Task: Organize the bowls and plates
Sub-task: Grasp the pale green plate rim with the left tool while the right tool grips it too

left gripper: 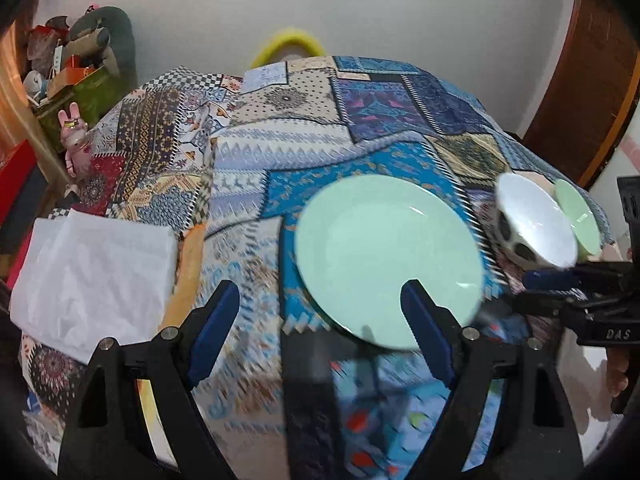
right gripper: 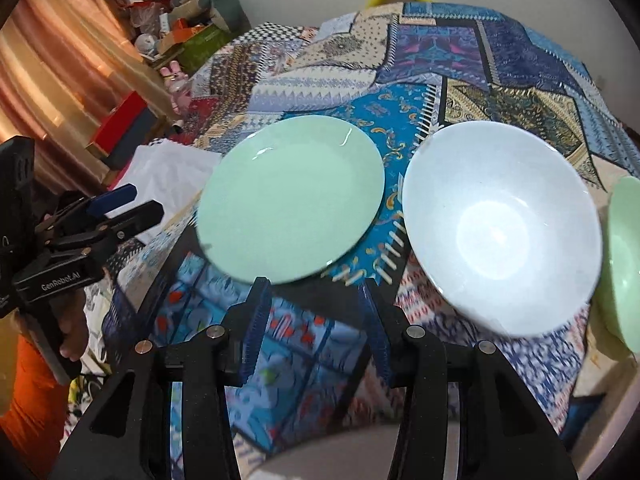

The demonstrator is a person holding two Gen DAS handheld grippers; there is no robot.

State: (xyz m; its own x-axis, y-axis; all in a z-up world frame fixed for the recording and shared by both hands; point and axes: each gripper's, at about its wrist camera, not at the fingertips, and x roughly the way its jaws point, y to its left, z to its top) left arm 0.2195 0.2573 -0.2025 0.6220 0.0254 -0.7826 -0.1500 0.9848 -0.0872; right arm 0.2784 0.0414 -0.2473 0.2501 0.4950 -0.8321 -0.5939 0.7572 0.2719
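Note:
A pale green plate (left gripper: 384, 256) (right gripper: 292, 196) lies flat on the patchwork tablecloth (left gripper: 280, 152). To its right stands a white bowl (left gripper: 536, 220) (right gripper: 500, 228) with a dark-patterned outside. A green bowl (left gripper: 580, 216) (right gripper: 624, 264) sits just beyond the white one. My left gripper (left gripper: 320, 320) (right gripper: 140, 204) is open and holds nothing, hovering over the plate's near-left rim. My right gripper (right gripper: 316, 312) (left gripper: 536, 292) is open too, its fingers narrower apart with only cloth between them. It hangs at the table's near edge, between the plate and the white bowl.
A folded white cloth (left gripper: 92, 276) (right gripper: 168, 168) lies on the table left of the plate. Boxes and soft toys (left gripper: 80, 64) crowd the back left corner. A yellow chair back (left gripper: 288, 44) rises behind the table, and a wooden door (left gripper: 580, 80) stands at the right.

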